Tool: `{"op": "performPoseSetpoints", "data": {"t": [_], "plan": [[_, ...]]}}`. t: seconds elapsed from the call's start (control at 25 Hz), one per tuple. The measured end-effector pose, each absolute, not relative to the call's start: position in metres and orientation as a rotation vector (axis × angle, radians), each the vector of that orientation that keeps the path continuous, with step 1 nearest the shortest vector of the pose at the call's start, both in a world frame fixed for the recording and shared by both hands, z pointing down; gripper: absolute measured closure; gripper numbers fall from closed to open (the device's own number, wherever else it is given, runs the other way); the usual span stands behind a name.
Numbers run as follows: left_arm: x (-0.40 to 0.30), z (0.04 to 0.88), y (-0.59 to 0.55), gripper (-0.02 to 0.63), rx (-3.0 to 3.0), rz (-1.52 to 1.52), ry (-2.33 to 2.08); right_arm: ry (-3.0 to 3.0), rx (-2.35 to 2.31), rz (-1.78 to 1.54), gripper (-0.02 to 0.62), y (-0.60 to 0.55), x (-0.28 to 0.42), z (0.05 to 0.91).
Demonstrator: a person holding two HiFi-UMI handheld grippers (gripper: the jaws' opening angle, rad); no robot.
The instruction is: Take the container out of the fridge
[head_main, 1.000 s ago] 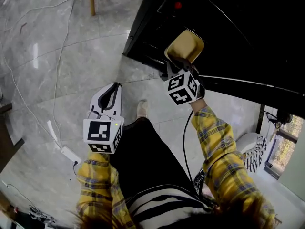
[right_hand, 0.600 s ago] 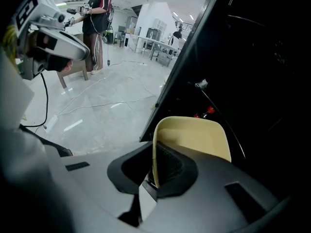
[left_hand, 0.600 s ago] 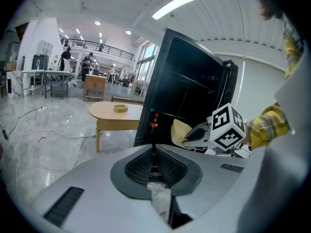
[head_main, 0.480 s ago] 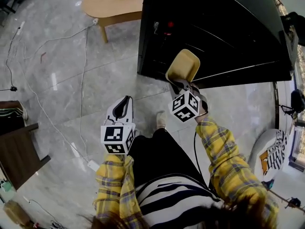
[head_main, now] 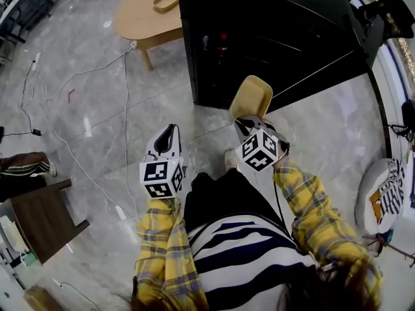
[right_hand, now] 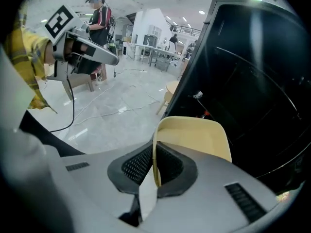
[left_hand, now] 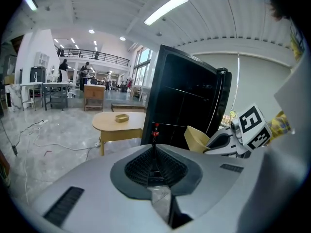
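A pale yellow container (head_main: 251, 97) is held in front of the black fridge (head_main: 279, 37), clear of it, above the grey floor. My right gripper (head_main: 249, 120) is shut on the container's near rim; in the right gripper view the rim (right_hand: 155, 149) runs between the two dark pads and the tray (right_hand: 194, 137) spreads beyond them. My left gripper (head_main: 165, 138) hangs lower left over the floor, shut, with nothing between its jaws. The left gripper view shows its closed pads (left_hand: 154, 166), with the container (left_hand: 197, 138) and the right gripper beside it to the right.
A low round wooden table (head_main: 146, 17) with a small yellow tray (head_main: 166, 0) on it stands left of the fridge. White cables (head_main: 97, 70) trail across the marble floor. A dark wooden stool (head_main: 39, 219) stands at lower left, and a white bag (head_main: 382, 196) lies at right.
The right gripper has drawn the container back from the fridge front toward the person. The head view has lifted, so more of the fridge, table and floor shows. The left gripper stays shut.
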State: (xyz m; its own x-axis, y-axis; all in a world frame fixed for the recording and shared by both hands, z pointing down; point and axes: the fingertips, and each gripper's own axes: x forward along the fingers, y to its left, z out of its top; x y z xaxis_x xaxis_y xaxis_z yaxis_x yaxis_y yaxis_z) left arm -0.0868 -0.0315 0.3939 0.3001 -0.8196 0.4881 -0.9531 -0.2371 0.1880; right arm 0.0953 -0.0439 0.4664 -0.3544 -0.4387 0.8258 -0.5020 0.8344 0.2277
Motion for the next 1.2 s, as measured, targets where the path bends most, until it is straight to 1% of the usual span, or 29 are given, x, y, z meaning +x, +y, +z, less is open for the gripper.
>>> {"op": "performPoseSetpoints", "data": {"t": [0.72, 1.2], "plan": [[-0.073, 0.366, 0.000, 0.572, 2.279, 0.452, -1.493, -2.051, 0.685, 0.129, 0.561, 0.042, 0.090, 0.420], [-0.078, 0.361, 0.009, 0.572, 2.271, 0.443, -1.491, -2.081, 0.721, 0.121, 0.561, 0.043, 0.080, 0.404]]}}
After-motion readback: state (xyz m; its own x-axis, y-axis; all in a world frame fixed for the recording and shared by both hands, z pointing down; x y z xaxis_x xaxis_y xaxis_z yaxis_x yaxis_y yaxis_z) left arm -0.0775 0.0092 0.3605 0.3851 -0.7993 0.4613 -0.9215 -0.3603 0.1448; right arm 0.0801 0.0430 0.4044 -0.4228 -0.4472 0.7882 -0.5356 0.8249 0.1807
